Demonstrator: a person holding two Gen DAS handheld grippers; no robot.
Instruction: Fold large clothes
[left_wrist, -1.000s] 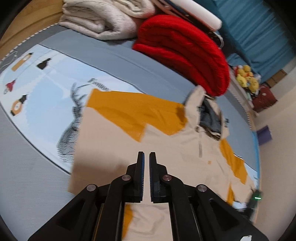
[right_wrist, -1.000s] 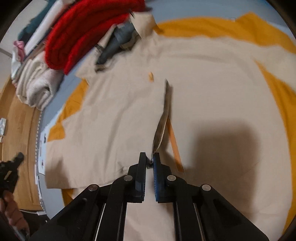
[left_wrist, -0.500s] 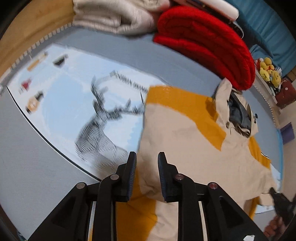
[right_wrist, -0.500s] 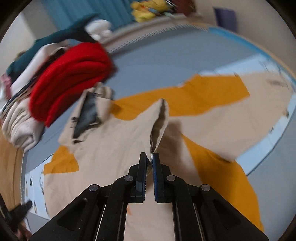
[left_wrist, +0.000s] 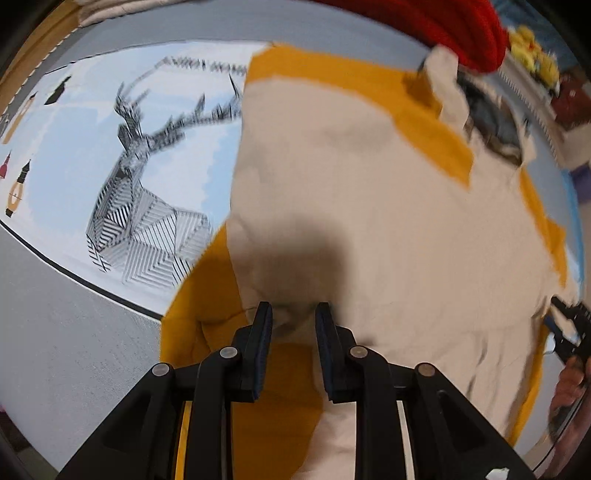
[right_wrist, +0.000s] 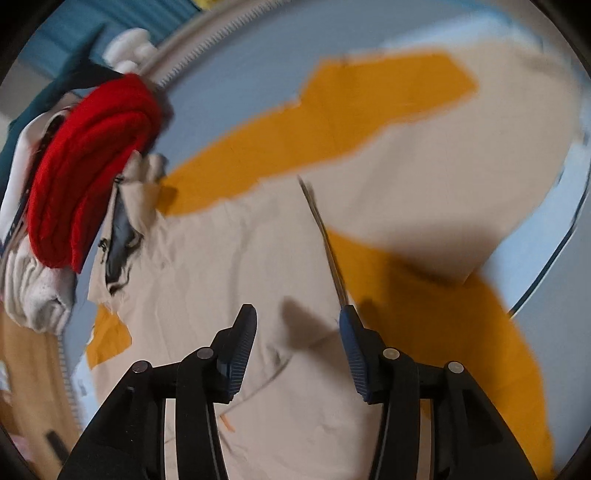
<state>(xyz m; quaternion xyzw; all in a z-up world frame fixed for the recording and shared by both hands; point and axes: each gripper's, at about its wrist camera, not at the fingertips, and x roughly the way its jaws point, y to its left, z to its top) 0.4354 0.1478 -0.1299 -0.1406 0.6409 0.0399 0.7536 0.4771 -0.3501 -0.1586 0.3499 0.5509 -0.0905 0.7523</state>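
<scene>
Left wrist view: left gripper (left_wrist: 293, 314) points down at the beige-and-orange garment (left_wrist: 388, 206) spread on the printed mat (left_wrist: 155, 166); jaws slightly apart, a bunched beige fold between the tips, grip unclear; right wrist view: right gripper (right_wrist: 297, 325) jaws have just been opening, now wide, nothing pinched, beige cloth lying flat below; red knit pile (right_wrist: 88, 166) beside the collar.
</scene>
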